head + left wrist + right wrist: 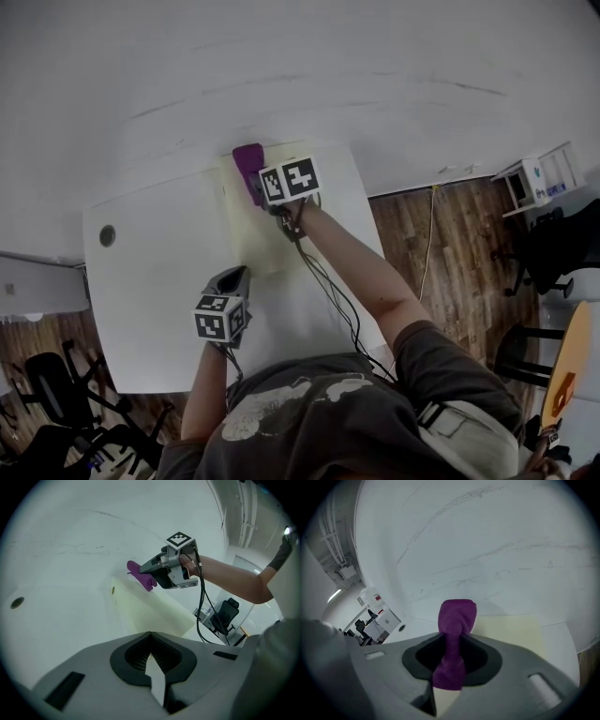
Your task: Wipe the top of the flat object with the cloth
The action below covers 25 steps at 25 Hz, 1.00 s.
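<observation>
- White table [141, 281] – stands against a pale wall and fills the middle of the head view.
- Pale yellow flat sheet [267, 239] lies on the table, reaching from its far edge towards the middle, right of centre.
- Right gripper [261, 191], held out over the far end of the sheet, has its jaws clamped on the middle of the cloth.
- Left gripper [150, 641] is at the sheet's near left corner – jaws together, nothing between them.
- Purple cloth [453, 634] sticks out past the right jaws, its bunched end at the sheet's far edge, just beside the wall.
- Small round hole [107, 235] sits in the table's far left part.
</observation>
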Available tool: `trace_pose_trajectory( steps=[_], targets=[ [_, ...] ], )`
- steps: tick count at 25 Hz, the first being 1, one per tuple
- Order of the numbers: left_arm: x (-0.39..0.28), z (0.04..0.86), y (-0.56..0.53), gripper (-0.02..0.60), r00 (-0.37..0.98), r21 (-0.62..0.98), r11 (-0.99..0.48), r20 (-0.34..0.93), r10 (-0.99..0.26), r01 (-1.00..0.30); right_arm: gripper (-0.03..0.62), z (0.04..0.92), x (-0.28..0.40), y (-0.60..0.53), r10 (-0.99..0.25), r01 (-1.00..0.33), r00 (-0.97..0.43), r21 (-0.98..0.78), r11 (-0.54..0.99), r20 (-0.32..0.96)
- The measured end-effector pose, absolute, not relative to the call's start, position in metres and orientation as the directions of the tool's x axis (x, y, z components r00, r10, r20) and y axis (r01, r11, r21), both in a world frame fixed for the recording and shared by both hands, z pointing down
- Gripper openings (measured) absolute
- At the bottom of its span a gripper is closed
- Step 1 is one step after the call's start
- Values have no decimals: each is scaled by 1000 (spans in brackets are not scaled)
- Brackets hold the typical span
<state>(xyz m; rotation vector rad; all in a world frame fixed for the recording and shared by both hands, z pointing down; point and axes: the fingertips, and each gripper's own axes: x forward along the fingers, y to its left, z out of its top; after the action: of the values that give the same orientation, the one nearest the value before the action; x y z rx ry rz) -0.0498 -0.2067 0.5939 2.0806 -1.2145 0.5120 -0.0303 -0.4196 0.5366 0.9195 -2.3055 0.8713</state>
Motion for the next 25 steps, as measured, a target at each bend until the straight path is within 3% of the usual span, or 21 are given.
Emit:
trace_pose_trajectory(
  steps=[11,25],
  targets=[
    [-51,596,-207,2,494,360,-340,603,-627,-869,98,565,-83,-395,-336,-723,-635,-382,576,696],
    [-55,595,-206,2,496,371,-332,593,-634,-867,98,572,-88,-392,-365,-734,-610,-329,594,703]
  ],
)
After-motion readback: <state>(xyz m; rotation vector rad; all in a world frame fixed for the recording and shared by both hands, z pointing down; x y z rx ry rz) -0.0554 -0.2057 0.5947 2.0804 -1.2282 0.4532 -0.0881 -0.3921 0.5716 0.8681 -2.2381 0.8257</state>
